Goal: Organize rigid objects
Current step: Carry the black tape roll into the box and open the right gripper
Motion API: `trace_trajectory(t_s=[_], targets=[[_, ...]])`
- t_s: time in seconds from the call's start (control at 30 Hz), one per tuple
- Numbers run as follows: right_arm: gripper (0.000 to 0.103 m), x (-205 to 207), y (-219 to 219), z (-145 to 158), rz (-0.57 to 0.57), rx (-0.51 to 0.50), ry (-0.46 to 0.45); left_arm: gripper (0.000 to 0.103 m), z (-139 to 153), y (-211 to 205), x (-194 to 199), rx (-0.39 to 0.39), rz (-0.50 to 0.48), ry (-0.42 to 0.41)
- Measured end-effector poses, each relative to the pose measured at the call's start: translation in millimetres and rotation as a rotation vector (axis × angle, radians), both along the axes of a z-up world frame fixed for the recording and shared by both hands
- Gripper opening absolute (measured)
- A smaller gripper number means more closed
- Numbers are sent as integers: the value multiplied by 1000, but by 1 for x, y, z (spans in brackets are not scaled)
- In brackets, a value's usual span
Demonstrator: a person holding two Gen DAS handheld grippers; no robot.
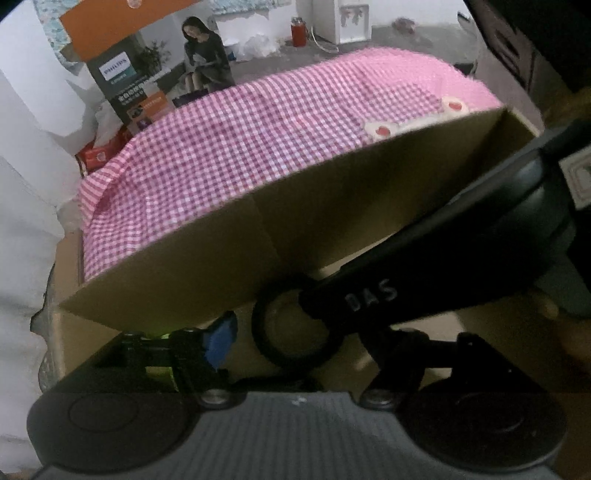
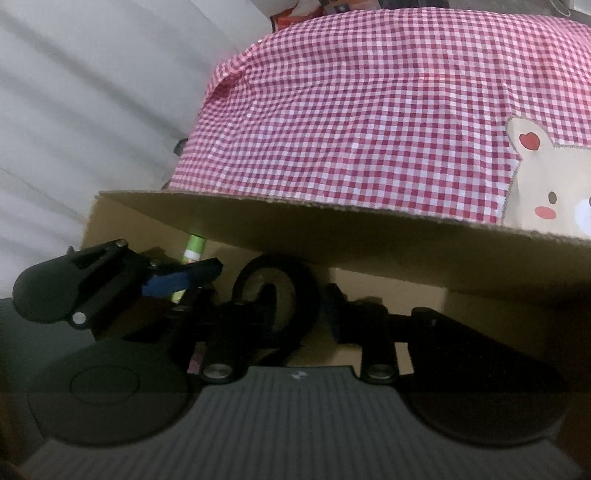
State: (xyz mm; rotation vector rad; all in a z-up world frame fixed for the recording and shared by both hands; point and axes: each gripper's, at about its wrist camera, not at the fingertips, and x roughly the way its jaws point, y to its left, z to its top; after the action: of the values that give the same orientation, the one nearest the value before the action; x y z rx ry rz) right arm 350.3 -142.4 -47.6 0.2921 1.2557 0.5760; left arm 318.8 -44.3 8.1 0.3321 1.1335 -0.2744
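Observation:
Both grippers reach into an open cardboard box (image 1: 207, 273), whose raised flap (image 2: 332, 229) stands in front of the pink checked tablecloth (image 1: 258, 140). In the left wrist view my left gripper (image 1: 295, 350) has its jaws apart around the ring end of a black tool (image 1: 291, 328); the right gripper's black body marked DAS (image 1: 461, 251) crosses above it. In the right wrist view my right gripper (image 2: 273, 314) looks closed on the same black ring (image 2: 280, 291). The left gripper (image 2: 177, 280) sits at the left with blue pads, next to a green marker (image 2: 192, 254).
A Philips carton (image 1: 136, 81) and white bags stand behind the table at the left. A red canister (image 1: 298, 31) and a white appliance (image 1: 347, 18) stand on the floor far back. A bear print (image 2: 554, 184) marks the cloth at the right.

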Motion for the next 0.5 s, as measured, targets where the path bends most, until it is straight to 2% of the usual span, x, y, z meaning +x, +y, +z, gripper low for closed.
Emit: trace_trajectory(t_s=[0.13,0.2,0.5], targets=[[34,-18,-13,23,-18,39,-35,79,22,5,-17,-22,10,-47],[40,-28,-19,36,-26,54,-65,81,36,6,-28,-29,9,-80],[56,-110,-58,112,-81,143,-263,89,104,22,-101,-89,18,-254]])
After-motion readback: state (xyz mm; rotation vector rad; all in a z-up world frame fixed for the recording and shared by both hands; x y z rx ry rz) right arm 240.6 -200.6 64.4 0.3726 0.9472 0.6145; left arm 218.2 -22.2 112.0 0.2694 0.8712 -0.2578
